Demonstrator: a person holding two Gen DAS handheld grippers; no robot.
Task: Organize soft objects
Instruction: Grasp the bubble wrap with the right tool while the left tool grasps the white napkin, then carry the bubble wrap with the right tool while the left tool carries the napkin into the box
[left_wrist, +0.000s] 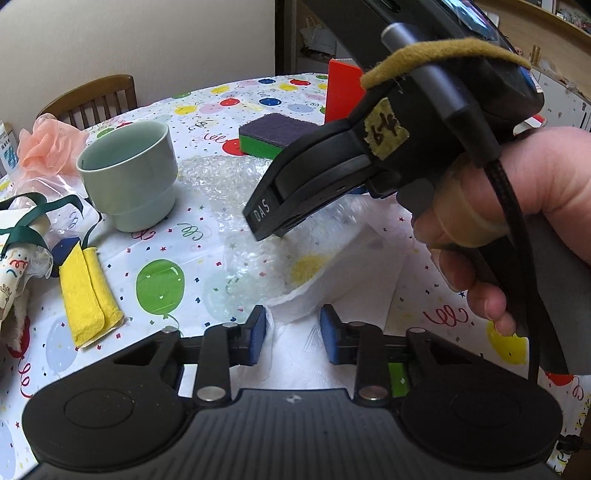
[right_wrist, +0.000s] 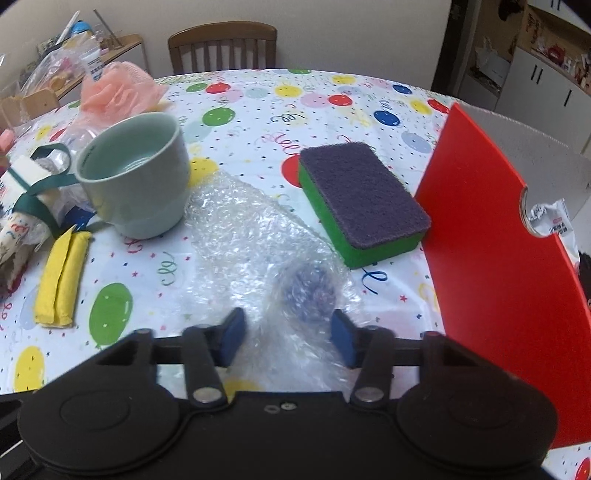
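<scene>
- My left gripper (left_wrist: 293, 334) hangs over a white paper towel (left_wrist: 314, 295), jaws apart and holding nothing.
- My right gripper (right_wrist: 288, 338) straddles the bubble wrap (right_wrist: 240, 229) on the table (right_wrist: 369, 96), jaws open and not yet closed on the wrap.
- I judge the red box (right_wrist: 498, 236), standing open at right, to be where the soft things go.
- The sponge (right_wrist: 364, 199) lies beside the box; the cup (right_wrist: 136, 177) and yellow cloth (right_wrist: 61, 277) crowd the left, leaving room in the middle.
</scene>
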